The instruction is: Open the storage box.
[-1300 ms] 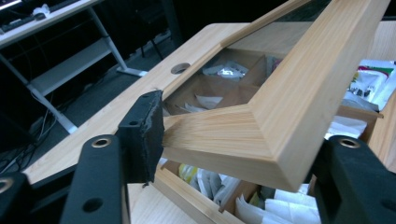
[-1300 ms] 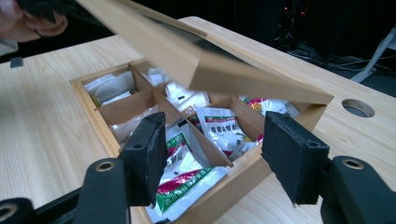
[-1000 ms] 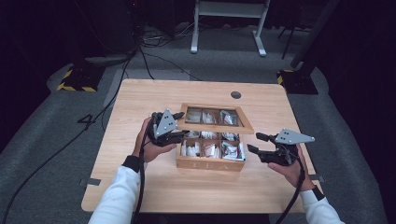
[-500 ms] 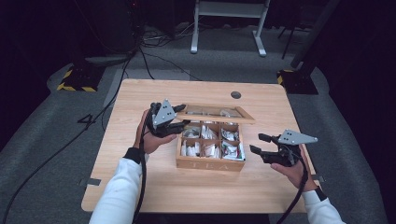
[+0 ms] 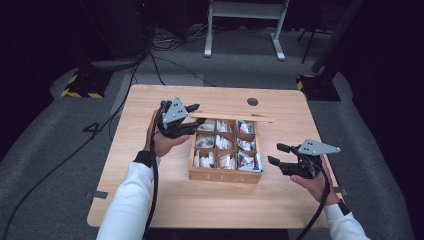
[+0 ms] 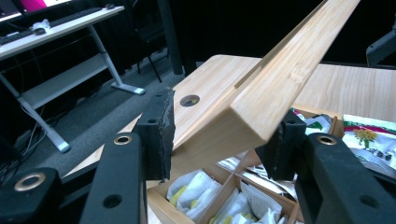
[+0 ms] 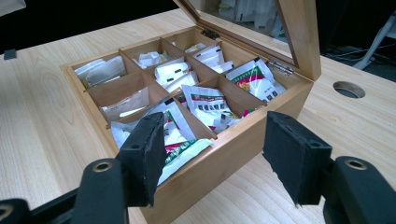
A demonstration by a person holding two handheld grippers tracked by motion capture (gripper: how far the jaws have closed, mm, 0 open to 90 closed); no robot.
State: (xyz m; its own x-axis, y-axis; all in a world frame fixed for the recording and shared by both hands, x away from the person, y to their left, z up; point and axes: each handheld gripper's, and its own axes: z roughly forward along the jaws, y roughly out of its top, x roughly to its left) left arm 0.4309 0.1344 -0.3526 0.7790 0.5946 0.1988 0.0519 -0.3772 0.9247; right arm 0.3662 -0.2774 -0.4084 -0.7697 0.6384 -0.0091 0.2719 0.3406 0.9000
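One wooden tea box [image 5: 226, 172] sits near the middle of the desk [image 5: 165, 200], divided into nine compartments – three rows of three – each holding paper tea sachets [image 7: 205, 105]; the sachets overlap too much to count. The box has one lid [image 5: 235, 117], hinged at the far side and raised off the box. The left claw [image 5: 192, 116] is clamped on the lid's left front corner: in the left gripper view the pads press either side of the wooden frame [image 6: 275, 88], and its jaws have just been closing on it. The right claw [image 5: 276, 154] hovers just beside the box's right side with its jaws apart and nothing between them, touching nothing.

There are two claws and two hands, both sleeves white. The desk is pale wood with one round cable hole [image 5: 252, 101] near its far edge. Around it lies grey carpet with trailing black cables, two yellow-and-black striped bases [image 5: 80, 85] and one white desk frame [image 5: 245, 20] against a dark room.
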